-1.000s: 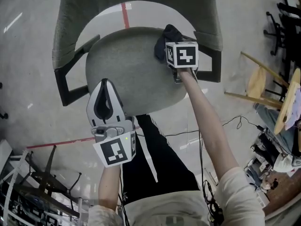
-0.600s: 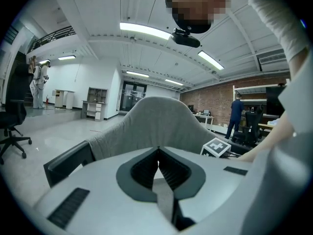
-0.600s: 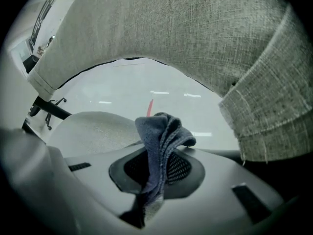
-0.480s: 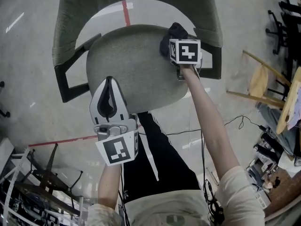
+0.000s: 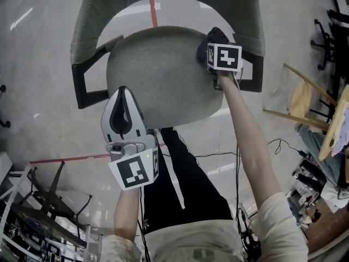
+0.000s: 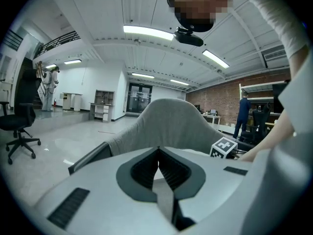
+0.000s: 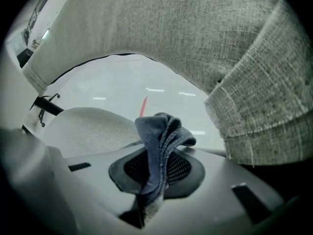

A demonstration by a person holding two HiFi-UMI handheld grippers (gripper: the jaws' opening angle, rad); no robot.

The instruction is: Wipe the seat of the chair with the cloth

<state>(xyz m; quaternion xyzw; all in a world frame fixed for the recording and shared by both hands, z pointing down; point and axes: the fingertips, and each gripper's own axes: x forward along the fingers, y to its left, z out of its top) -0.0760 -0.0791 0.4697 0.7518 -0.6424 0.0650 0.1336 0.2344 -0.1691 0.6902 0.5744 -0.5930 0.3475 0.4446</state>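
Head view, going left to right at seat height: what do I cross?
Chair's black armrest → left gripper, shut and empty → right gripper, shut on the cloth → wooden furniture on the floor.

Cube on right hand-held gripper [image 5: 215, 51] is covering most of cloth [image 5: 217, 35]; frame top is cropping chair [image 5: 158, 81] backrest.

Dark blue cloth [image 7: 159, 146]; grey-green woven seat [image 5: 158, 75], black arm frames [image 5: 79, 89] — pale grey floor [image 5: 32, 48], red tape line [image 5: 154, 12].
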